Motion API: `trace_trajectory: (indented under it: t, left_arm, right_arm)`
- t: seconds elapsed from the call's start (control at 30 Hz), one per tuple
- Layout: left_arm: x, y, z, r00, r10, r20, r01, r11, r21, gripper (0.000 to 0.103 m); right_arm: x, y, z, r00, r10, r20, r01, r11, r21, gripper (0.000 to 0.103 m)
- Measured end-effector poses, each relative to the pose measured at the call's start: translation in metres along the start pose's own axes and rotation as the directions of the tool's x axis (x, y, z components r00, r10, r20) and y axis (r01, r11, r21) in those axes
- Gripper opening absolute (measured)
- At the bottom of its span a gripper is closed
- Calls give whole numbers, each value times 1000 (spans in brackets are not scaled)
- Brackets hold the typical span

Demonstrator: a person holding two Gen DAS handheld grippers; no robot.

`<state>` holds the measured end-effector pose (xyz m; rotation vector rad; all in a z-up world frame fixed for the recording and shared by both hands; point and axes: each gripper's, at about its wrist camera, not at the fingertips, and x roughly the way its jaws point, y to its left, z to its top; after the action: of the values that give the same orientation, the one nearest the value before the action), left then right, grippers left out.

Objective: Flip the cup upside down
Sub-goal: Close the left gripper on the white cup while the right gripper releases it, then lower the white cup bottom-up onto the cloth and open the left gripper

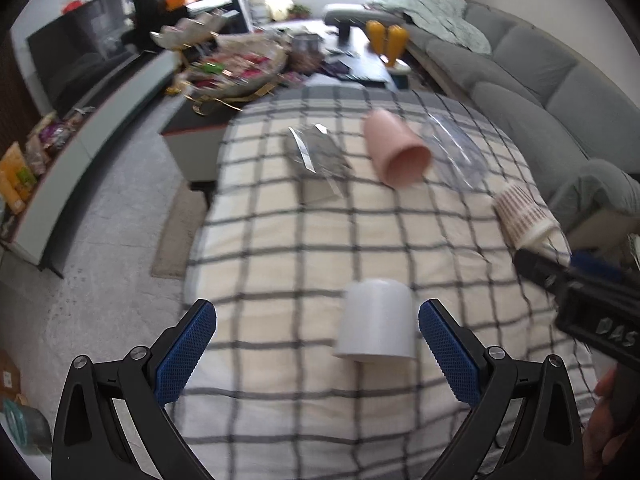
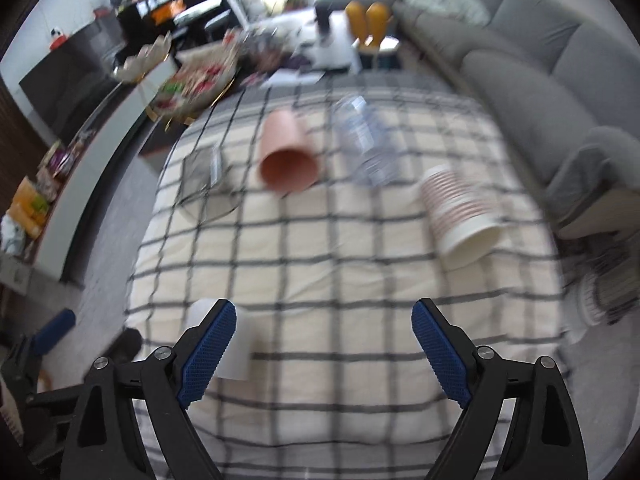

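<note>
We held both grippers over the checked cloth [image 1: 304, 240]; the left gripper [image 1: 316, 356] had its blue pads spread wide apart with nothing between them touching, and the right gripper [image 2: 324, 352] likewise stood wide apart and held nothing. The white cup [image 1: 376, 320] stood mouth-down on the cloth at the near edge, just ahead of the left gripper's opening and nearer its right pad; in the right wrist view it showed only partly, behind our left finger. Farther off, the pink cup [image 1: 396, 148] lay on its side, its mouth turned towards us; just right of it lay a clear plastic bottle [image 2: 368, 144], also on its side; nearer and farther right, a striped paper cup [image 2: 460, 212] lay tipped over. A clear wrapper [image 1: 316, 152] lay left of the pink cup; a grey sofa [image 1: 540, 72] ran along the far right.
</note>
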<state>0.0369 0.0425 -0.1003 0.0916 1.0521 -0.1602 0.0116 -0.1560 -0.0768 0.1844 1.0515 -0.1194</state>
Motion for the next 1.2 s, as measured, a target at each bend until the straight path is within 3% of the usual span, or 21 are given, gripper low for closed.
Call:
trace_trajectory:
  t: [0.17,0.33,0.43,0.6,0.8,0.93,1.0,1.13,1.2]
  left_arm:
    - [19,-31,4,995,-6,-104,14,997,74,103]
    - [46,-47,16,964,-17,-266,51,991,121,103]
    - [66,-54,22,928,-9,-371,71,986,154,103]
    - [106,-63,29,816,5,-578,109,981,163,103]
    - [146,-63,33,713,75,-697,80,979,187,103]
    - [160,-71,30,668,82,-740,100,975,198,101]
    - [166,-73,28,653,86,-753,99,975,198,97]
    - [178,-76,23,637,80,-767,99,978,184,70]
    - [178,-77,21,644,83,-760,94,978,187,68]
  right_arm:
    - [-19,-25,-6,996,-65,59,62,997,51,93]
    - [-18,-36,-11,997,-68,25,64,990,127,93]
    - [-14,-39,-13,999,-54,5,52,985,162,93]
    - [-6,-39,1,1000,-20,-10,22,977,210,94]
    - [16,-45,11,998,17,-60,-1,965,261,94]
    - [32,-51,14,995,31,-93,-4,960,280,94]
    - [41,-54,15,993,37,-112,-3,957,290,94]
    - [54,-59,15,989,47,-140,-1,951,309,94]
    - [57,-61,15,988,47,-146,1,951,308,94]
